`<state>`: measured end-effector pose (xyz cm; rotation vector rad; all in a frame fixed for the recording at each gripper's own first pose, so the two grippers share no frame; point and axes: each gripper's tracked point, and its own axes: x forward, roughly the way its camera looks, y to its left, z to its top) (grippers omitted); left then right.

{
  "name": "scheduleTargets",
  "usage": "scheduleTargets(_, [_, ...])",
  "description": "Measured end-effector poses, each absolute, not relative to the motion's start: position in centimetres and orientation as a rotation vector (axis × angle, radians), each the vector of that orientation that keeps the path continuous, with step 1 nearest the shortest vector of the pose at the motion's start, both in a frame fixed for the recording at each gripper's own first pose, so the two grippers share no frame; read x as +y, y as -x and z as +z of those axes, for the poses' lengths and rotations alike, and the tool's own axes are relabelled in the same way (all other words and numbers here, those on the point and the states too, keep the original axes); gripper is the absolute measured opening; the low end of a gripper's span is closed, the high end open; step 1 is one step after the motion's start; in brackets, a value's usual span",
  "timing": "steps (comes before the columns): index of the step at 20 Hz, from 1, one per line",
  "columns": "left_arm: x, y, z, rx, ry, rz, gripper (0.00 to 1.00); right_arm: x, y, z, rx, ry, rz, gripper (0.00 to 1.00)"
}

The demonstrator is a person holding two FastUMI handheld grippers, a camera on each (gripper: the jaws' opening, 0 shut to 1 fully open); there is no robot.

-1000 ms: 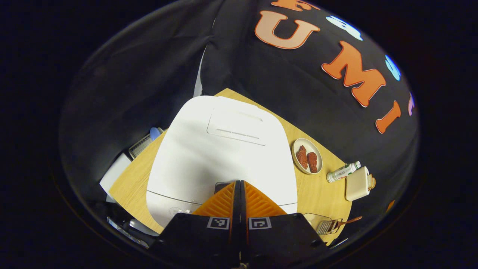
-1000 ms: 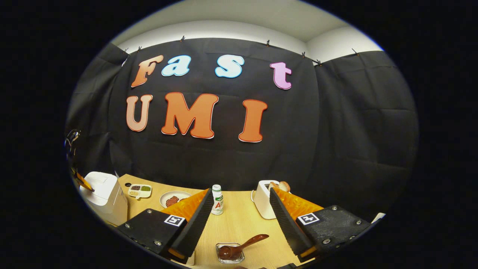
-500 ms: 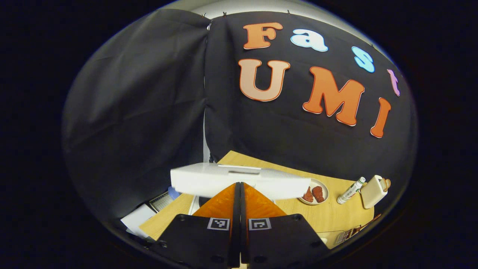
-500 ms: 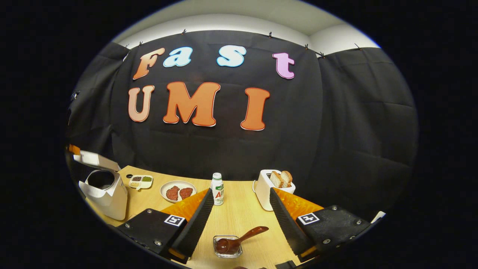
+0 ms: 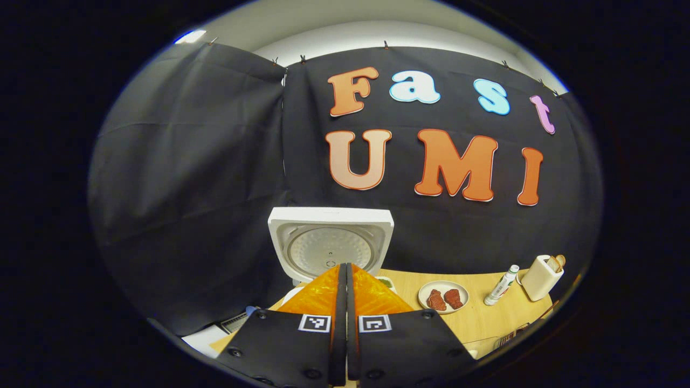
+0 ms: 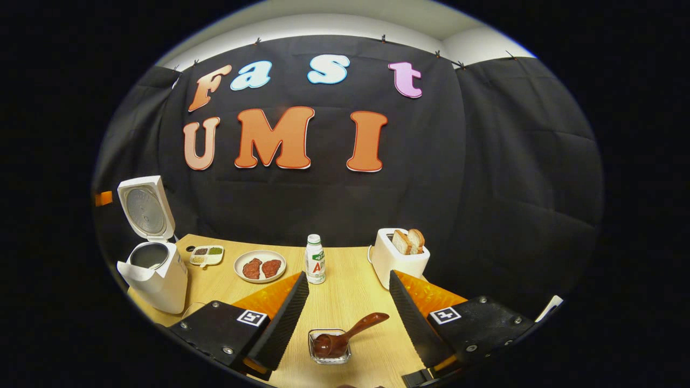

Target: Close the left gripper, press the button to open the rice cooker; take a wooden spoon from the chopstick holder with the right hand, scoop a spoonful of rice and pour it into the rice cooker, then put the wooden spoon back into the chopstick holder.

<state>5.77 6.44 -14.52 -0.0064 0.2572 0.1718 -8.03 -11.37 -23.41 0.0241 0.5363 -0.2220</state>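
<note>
Wooden spoon (image 6: 345,335) lies between the right gripper's (image 6: 345,302) wide-open empty jaws; left gripper (image 5: 345,291) closed, empty.

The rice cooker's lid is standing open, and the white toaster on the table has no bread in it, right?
Not quite. The rice cooker does have its lid standing open, but the white toaster is not empty: the right gripper view shows slices of bread sticking up out of its top.

Left gripper (image 5: 345,269) fingers pressed together; right gripper (image 6: 347,283) spread wide.
</note>
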Motion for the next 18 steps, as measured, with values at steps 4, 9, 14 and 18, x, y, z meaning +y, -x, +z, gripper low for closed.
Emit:
scheduleTargets(4, [3.7, -4.8, -13.9, 0.216, -0.028, 0.127, 0.2, -12.3, 9.1, -25.7, 0.593, -0.072, -0.235, 0.94])
scheduleTargets(9, [0.3, -4.1, -12.9, 0.185, -0.043, 0.071, 0.73, -13.0, 10.0, -29.4, 0.682, -0.134, -0.246, 0.94])
scheduleTargets(14, [-2.0, -2.7, -12.0, 0.16, -0.087, 0.037, 0.77, -13.1, 10.6, -33.7, 0.781, -0.207, -0.229, 0.94])
scheduleTargets(18, [-3.4, -1.6, -11.2, 0.143, -0.084, 0.026, 0.86, -13.1, 11.0, -36.6, 0.839, -0.295, -0.218, 0.93])
